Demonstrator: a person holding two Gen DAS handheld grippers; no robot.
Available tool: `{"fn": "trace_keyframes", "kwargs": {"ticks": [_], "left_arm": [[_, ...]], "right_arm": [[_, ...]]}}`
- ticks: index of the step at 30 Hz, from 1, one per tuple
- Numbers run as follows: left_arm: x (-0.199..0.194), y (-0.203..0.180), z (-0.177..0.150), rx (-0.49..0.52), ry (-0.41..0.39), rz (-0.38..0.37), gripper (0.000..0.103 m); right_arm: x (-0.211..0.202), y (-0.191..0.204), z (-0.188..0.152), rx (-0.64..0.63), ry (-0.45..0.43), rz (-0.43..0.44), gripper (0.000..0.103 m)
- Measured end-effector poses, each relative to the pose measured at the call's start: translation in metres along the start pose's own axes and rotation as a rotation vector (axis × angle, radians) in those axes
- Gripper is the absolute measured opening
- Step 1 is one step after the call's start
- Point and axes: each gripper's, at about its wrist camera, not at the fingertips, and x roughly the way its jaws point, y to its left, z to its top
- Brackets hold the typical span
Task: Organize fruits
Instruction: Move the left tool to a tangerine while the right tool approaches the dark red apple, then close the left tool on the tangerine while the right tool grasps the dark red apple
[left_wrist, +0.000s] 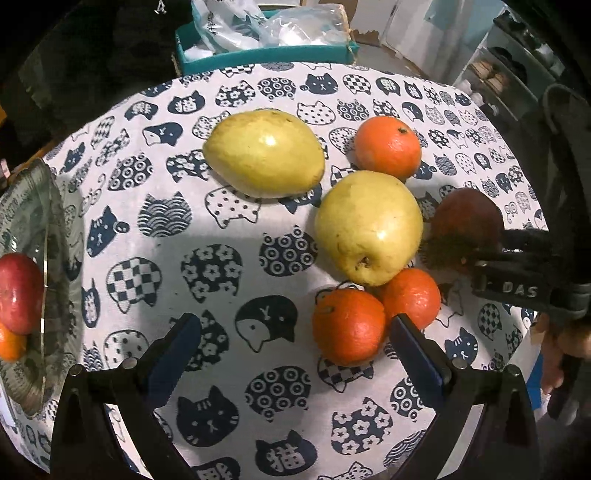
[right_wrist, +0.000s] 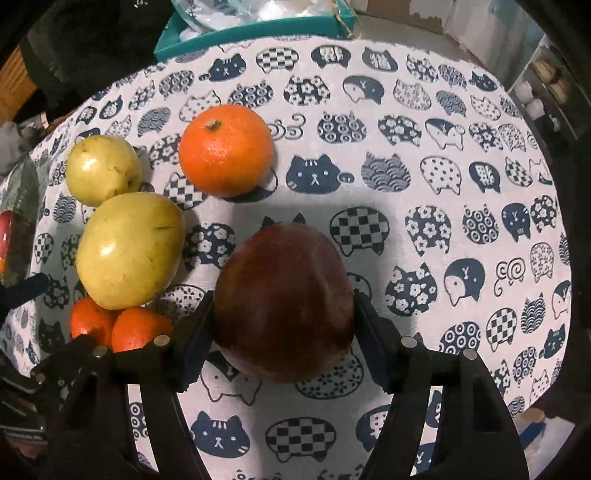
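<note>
A: Start at the left. What's risky there?

B: The glass plate (left_wrist: 35, 280) sits at the table's left edge, already holding a red apple (left_wrist: 18, 291) and an orange (left_wrist: 11, 345). Anything set down hard could knock those two rolling, or slide off the smooth glass.

A: And the left gripper (left_wrist: 295, 354)?

B: Its jaws are spread wide and hold nothing. The right finger (left_wrist: 413, 354) is just beside the nearest orange (left_wrist: 349, 326), maybe touching it. A nudge could send that one into its neighbour (left_wrist: 412, 297) and the pear (left_wrist: 369, 227) leaning on both.

A: So the cluster could scatter.

B: Likely. Round fruit on a loose tablecloth (left_wrist: 221, 229) rolls easily, and the other pear (left_wrist: 264, 153) lies free too.

A: Then the right side?

B: The right gripper (right_wrist: 282, 314) has its jaws against both flanks of the dark red apple (right_wrist: 284, 295), which seems to rest on the cloth. The contact sits low and near the fingertips, so I'd guess it could squirt forward on lifting, toward the lone orange (right_wrist: 226, 149).
</note>
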Motion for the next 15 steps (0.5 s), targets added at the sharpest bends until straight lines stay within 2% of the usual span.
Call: {"fn": "trace_keyframes", "kwargs": {"ticks": [2,5,11,15], "left_arm": [[0.002,-0.001,0.000,-0.003,0.005,-0.010,0.102],[0.004,-0.002,0.000,-0.005,0.010,-0.027,0.100],[0.005,-0.007,-0.003,0.004,0.029,-0.075,0.087],[0.004,-0.012,-0.004,0.032,0.025,-0.083,0.079]], "right_arm": [[0.011,-0.004,-0.001,0.010,0.028,0.004,0.070],[0.012,-0.012,-0.001,0.037,0.002,0.016,0.068],[0.013,-0.030,0.005,0.046,-0.004,0.033,0.067],[0.011,-0.017,0.005,0.025,-0.013,0.016,0.067]]}}
